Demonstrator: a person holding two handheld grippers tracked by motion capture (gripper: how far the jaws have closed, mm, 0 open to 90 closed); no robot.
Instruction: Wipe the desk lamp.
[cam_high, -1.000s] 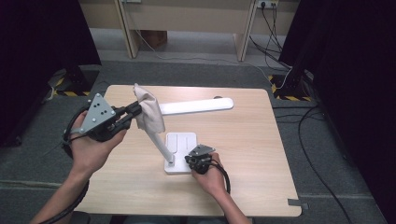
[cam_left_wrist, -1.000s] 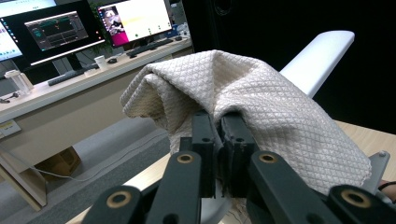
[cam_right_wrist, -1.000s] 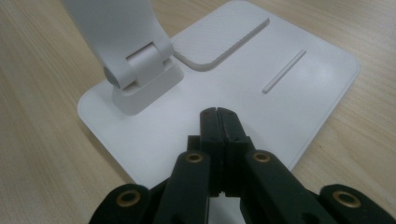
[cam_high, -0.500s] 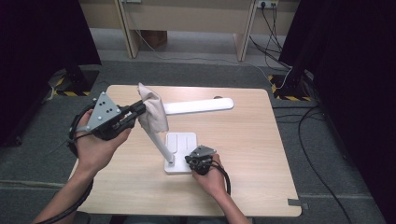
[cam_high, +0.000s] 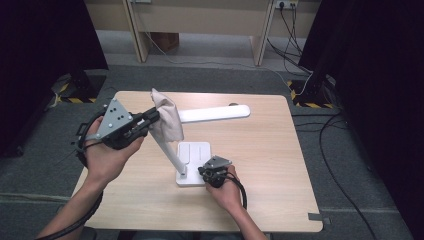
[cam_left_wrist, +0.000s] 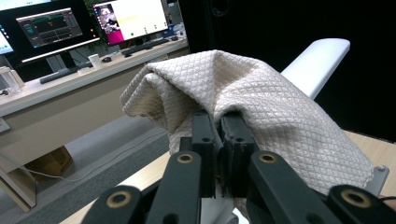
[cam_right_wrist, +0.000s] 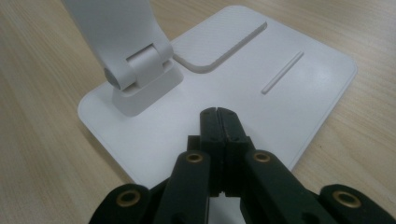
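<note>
Left gripper (cam_high: 150, 119), high view: clenched on the beige cloth (cam_high: 166, 120) draped over the white desk lamp (cam_high: 192, 150) on the wooden table (cam_high: 270, 165); grey carpet around.

Left gripper view: monitors (cam_left_wrist: 46, 28) behind.

Right gripper view: right gripper (cam_right_wrist: 218, 112), jaws clenched empty, on the lamp base (cam_right_wrist: 299, 88).

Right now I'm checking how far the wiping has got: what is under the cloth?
The cloth, clamped in the left gripper, drapes over the white lamp's arm near its elbow. The lamp head sticks out beyond it. The joint itself is covered, so its state cannot be seen.
</note>
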